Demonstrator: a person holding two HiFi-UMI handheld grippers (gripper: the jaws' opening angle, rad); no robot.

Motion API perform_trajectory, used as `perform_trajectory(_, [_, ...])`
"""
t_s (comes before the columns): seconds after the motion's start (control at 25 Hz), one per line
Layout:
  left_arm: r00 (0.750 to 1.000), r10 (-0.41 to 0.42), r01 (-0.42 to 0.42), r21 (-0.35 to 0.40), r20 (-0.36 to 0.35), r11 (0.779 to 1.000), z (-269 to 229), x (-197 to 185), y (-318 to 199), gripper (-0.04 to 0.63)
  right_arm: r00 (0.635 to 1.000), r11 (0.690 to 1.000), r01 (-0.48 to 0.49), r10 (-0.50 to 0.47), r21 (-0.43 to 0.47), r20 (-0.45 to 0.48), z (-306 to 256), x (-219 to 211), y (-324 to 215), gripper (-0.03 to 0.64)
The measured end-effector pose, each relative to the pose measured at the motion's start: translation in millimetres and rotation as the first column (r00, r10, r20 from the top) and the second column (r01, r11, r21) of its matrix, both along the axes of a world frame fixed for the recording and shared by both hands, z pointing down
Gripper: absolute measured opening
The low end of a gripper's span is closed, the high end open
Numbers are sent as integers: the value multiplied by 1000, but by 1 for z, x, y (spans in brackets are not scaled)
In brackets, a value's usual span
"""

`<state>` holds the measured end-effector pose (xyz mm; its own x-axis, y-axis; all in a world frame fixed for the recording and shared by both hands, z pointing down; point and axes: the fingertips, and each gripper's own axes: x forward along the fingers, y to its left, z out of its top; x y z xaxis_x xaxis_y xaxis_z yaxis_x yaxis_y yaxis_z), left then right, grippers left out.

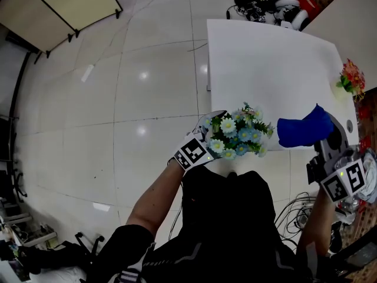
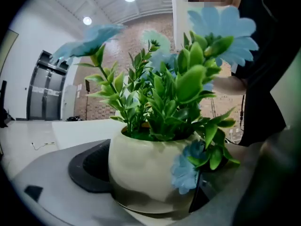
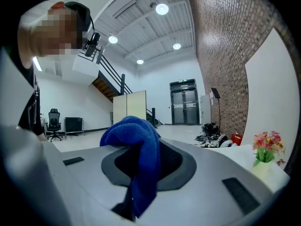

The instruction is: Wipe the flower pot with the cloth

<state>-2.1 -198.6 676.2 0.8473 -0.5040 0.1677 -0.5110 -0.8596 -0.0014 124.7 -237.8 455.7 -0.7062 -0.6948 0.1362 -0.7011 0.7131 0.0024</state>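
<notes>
The left gripper (image 1: 207, 135) is clamped on the flower pot (image 2: 146, 173), held over the near edge of the worktop (image 1: 265, 63). The right gripper (image 1: 324, 137) pinches the cloth (image 1: 303, 128), near the pot but apart from it. The pot is judged glazed, slippery and breakable, so it is best gripped at the belly. The cloth is soft and limp.

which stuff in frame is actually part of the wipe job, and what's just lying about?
Job:
- flower pot, white, blue flowers
- blue cloth

Lying about:
- white table
- red-flower pot at the table's right edge
- cables and gear on the floor beyond the table
- folding partition
</notes>
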Motion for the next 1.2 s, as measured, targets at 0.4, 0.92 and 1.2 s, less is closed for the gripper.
perform_trajectory(0.4, [999, 35, -34, -23, 40, 999, 1, -6, 26, 537, 1000, 999, 9, -9, -44, 1, -5, 6, -8, 64])
perform_trajectory(0.92, [995, 26, -28, 26, 93, 999, 18, -3, 23, 548, 1000, 998, 30, -30, -63, 7, 14, -9, -6, 64])
perform_trajectory(1.2, [996, 23, -25, 28, 84, 999, 17, -3, 23, 541, 1000, 997, 28, -27, -68, 15, 21, -5, -7, 64])
